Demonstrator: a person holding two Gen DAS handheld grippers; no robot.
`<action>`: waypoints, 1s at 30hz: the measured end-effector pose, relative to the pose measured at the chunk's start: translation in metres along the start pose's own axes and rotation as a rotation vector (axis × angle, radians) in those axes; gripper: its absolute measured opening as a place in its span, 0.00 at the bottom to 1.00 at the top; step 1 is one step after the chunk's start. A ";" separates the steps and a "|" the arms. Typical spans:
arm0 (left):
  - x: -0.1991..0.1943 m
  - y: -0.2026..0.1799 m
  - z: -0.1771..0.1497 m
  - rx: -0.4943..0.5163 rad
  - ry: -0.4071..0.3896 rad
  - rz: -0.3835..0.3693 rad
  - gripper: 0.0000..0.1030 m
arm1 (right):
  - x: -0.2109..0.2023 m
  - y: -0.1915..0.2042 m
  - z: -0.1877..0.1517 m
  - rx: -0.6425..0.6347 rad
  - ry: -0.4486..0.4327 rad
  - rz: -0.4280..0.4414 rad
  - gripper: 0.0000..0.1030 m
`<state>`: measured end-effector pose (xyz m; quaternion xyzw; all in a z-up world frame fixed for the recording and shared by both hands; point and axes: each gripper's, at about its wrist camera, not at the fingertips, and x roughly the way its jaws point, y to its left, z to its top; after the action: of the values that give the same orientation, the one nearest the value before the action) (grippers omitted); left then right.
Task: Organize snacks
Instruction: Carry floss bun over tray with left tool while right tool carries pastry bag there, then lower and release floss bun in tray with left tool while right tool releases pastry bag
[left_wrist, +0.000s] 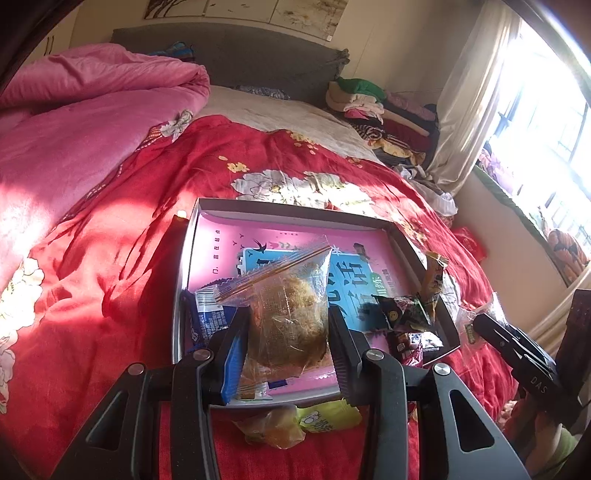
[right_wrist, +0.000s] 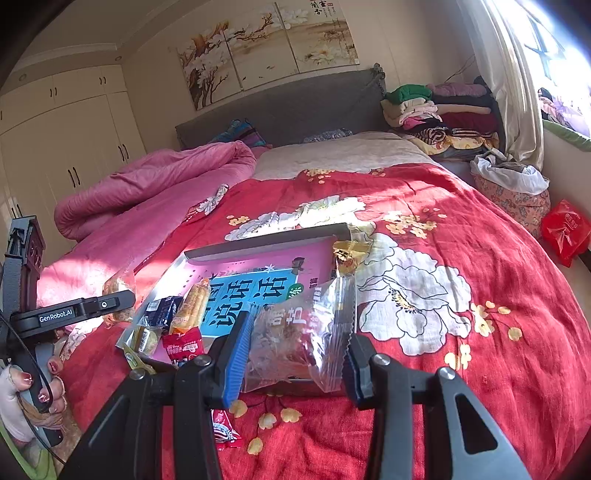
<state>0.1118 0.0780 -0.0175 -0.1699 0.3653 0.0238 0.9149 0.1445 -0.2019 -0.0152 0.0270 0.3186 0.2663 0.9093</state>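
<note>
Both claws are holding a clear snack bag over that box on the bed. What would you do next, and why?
Probably lower the left gripper a little and open it. Its bun bag already hangs over the box, where other snacks lie, so it should drop inside. The right gripper holds its bag at the box's near edge.

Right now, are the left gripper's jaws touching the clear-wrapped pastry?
Touching: the left wrist view shows the left gripper pressing both sides of the clear-wrapped pastry.
</note>
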 end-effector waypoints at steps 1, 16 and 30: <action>0.002 -0.002 0.000 0.004 0.003 -0.002 0.41 | 0.002 0.000 0.001 -0.003 0.004 -0.003 0.43; 0.027 -0.014 -0.008 0.061 0.062 -0.036 0.41 | 0.023 0.005 0.007 0.001 0.042 -0.031 0.43; 0.039 -0.012 -0.017 0.075 0.101 -0.040 0.41 | 0.049 0.018 0.005 -0.022 0.103 0.000 0.43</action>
<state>0.1313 0.0577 -0.0515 -0.1436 0.4081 -0.0165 0.9014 0.1709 -0.1615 -0.0350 0.0030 0.3621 0.2707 0.8920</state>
